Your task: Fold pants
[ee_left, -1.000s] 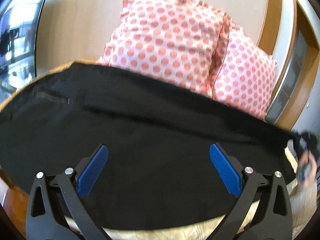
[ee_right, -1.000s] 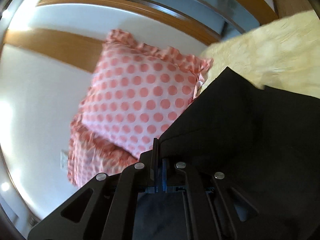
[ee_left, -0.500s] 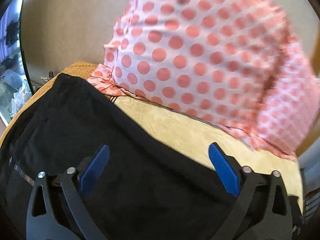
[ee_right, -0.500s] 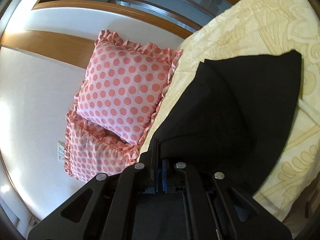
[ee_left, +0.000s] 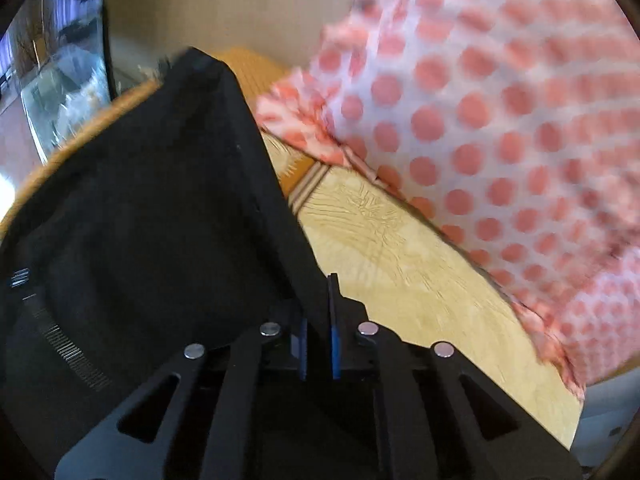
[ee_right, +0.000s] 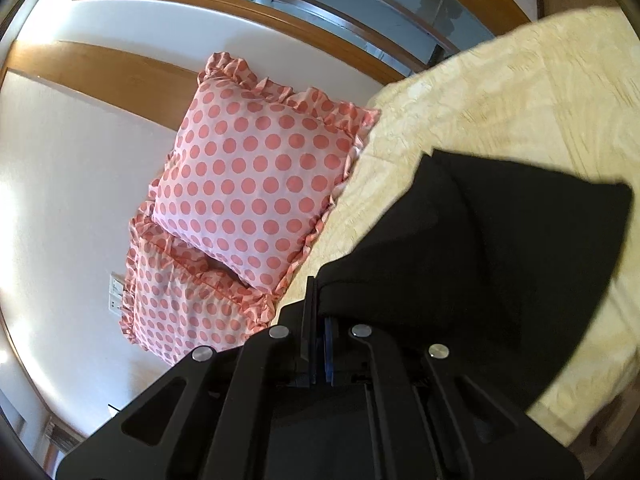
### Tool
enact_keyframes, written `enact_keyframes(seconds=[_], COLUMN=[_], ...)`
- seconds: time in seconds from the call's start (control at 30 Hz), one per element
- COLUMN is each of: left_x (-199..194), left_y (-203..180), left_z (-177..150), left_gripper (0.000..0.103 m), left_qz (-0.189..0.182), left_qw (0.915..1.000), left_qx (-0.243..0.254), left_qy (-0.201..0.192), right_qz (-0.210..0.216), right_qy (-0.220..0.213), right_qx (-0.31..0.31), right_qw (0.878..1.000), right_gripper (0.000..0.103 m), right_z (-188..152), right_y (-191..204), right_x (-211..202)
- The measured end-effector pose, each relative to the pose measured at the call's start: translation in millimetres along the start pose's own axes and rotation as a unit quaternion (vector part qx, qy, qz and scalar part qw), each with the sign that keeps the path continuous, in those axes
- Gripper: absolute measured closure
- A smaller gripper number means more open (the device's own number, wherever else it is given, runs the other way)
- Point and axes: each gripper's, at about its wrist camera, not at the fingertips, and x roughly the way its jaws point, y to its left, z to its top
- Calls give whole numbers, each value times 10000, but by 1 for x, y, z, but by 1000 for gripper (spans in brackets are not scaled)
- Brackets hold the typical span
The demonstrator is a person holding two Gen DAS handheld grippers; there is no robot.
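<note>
Both tongs, L (ee_left: 318, 344) & R (ee_right: 318, 354), clamp black pants (ee_left: 140, 220).

A bedroom is indicated: a bed covered by a yellow bedspread (ee_right: 500, 92), polka-dot ruffled pillows (ee_right: 256, 176), and a wood-trimmed wall (ee_right: 80, 68).

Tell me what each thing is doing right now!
left gripper: shut on the pants' edge.
right gripper: shut on the pants.
black pants: pinched by both grippers, partly draped on the bed.
dotted pillows: two, leaning against the wall at the bed's head.
yellow bedspread: spread flat under the pants.
</note>
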Motion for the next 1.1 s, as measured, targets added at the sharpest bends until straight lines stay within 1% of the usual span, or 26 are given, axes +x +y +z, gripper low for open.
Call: enact_keyframes(seconds=[0.03,0.07,0.1,0.17,0.2,0.27,0.33,0.4,0.43,0.5,0.6,0.63,0.67,0.7,0.73,0.77,0.8,0.83,0.87,0.9,0.97,1.1], left_x=[-29,-50,-80,-113,-126,-134,-131,-125,-126,-133,-136,-133,-133,-132,-132,-132,-132,-133,-133,-133,-130,-129], left_y=[8,13,24,47,61,90,107,121,123,126,125,125,125,125,125,124,124,127,128,130,132,134], left_z=[-16,-30,-55,-98,-126,-168,-196,-215,-219,-221,-218,-214,-213,-213,-214,-214,-215,-215,-215,-215,-214,-215], left_gripper=[95,95,95,92,92,92,92,92,92,90,84,80,76,75,74,74,74,74,74,74,74,74], left_qz=[-67,-91,-84,-37,-25,43,72,52,-1,7,-102,-129,-172,-186,-202,-200,-185,-181,-184,-200,-202,-197], left_qw=[9996,9987,9967,9950,9951,9967,9980,9988,9984,9977,9972,9972,9972,9973,9974,9974,9973,9971,9970,9970,9974,9975], left_qx=[125,234,377,422,378,223,52,-167,-193,-148,-194,-226,-259,-263,-247,-233,-214,-220,-249,-273,-313,-318], left_qy=[-263,-449,-711,-903,-911,-782,-627,-464,-523,-655,-717,-702,-683,-665,-651,-657,-683,-699,-706,-692,-622,-607], right_qz=[-25,-31,-44,-178,-262,-427,-600,-718,-769,-798,-819,-799,-775,-680,-678,-835,-1141,-1393,-1486,-1573,-1596,-1700], right_qy=[-14,-34,-65,-111,-123,-92,0,55,64,70,110,143,119,6,-106,-167,-182,-107,-50,20,41,76], right_qx=[-43,-59,-61,-76,-53,-4,105,161,166,162,179,208,226,190,-11,-204,-409,-431,-391,-271,-107,-39], right_qw=[10000,10000,10000,9998,9996,9990,9981,9973,9969,9967,9964,9965,9967,9975,9976,9962,9925,9893,9881,9872,9871,9854], right_gripper=[100,100,100,100,100,100,100,100,100,100,100,100,100,100,100,100,100,100,100,100,100,100], right_z=[4,7,11,13,13,11,7,3,2,2,4,7,9,11,11,10,5,-1,-4,-8,-11,-14], right_y=[2,2,2,-2,-7,-16,-26,-32,-34,-34,-34,-34,-33,-29,-22,-16,-14,-19,-24,-33,-44,-50], right_x=[-1,-2,-5,-9,-12,-13,-12,-11,-11,-13,-14,-14,-16,-22,-28,-31,-31,-29,-28,-28,-29,-29])
